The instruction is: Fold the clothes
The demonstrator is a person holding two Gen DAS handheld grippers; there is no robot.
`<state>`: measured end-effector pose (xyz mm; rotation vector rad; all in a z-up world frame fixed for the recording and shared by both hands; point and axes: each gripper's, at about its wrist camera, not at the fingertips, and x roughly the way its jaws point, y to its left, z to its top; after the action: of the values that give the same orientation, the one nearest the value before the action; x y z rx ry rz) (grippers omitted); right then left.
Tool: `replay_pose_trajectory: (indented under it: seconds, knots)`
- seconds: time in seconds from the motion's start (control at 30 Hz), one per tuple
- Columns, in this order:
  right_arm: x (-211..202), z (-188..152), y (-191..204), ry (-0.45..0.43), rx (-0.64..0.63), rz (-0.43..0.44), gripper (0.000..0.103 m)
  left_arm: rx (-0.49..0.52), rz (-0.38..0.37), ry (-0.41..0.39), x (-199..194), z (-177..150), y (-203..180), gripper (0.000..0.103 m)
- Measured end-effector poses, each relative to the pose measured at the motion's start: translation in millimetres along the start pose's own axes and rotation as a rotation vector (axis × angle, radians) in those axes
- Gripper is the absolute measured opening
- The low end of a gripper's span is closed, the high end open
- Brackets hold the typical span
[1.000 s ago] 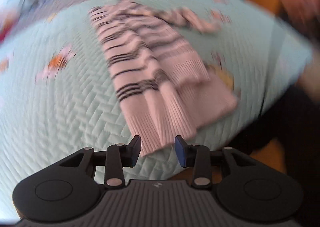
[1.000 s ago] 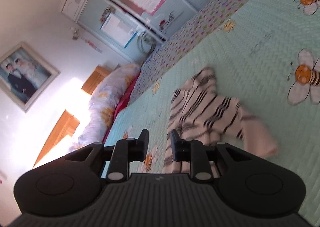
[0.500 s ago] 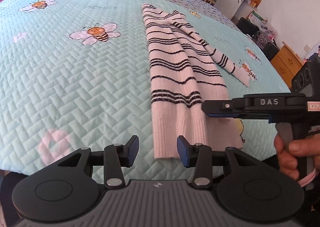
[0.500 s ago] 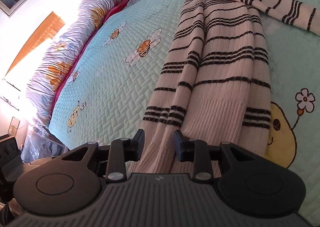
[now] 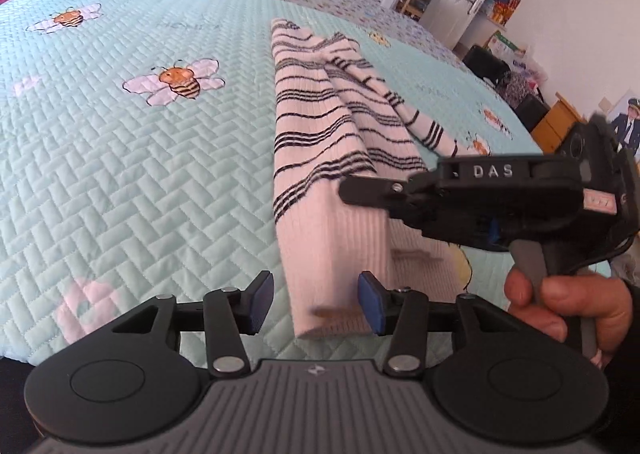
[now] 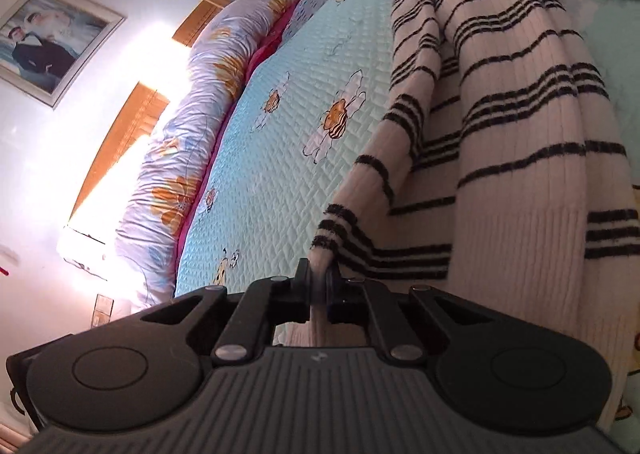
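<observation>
I am clenching my right claw (image 6: 318,280) on the sweater (image 5: 320,158) hem lying on the bed (image 5: 140,174); my left claw (image 5: 316,298) is opening, straddling it ungripped. A thin pinch risks slipping.

In the left wrist view the black right gripper (image 5: 362,190) covers part of the cream ribbed sweater with black stripes (image 5: 320,158), and the sweater's near hem is smeared by blur. The hand (image 5: 560,306) on its handle is cut off at the right edge. In the right wrist view the sweater (image 6: 520,182) runs off the right edge, and the pinched fold vanishes behind the closed fingers (image 6: 306,282)
</observation>
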<state>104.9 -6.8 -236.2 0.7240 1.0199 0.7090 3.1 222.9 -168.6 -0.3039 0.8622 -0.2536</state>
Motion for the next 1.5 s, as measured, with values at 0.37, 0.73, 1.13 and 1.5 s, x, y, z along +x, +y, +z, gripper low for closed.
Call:
replay_pose_trajectory:
  seconds: [0.37,0.73,1.13,1.5]
  knots:
    - [7.7,-18.5,-33.5,0.048,0.145,-0.012,0.005,0.005,-0.021,0.013,3.5,-1.7,0.6,0.052]
    - [-15.1,-11.2,-19.7,-0.005,0.03,-0.134,0.022,0.09,-0.082,0.017,17.0,2.1,-24.5,0.052]
    - [2.8,93.2,9.0,-0.172,-0.081,-0.113,0.039,0.157,-0.098,0.034,47.5,14.8,-41.8,0.052]
    - [94.6,202.5,-49.8,-0.043,0.15,-0.085,0.038,0.199,-0.049,0.072,59.2,23.7,-28.0,0.052]
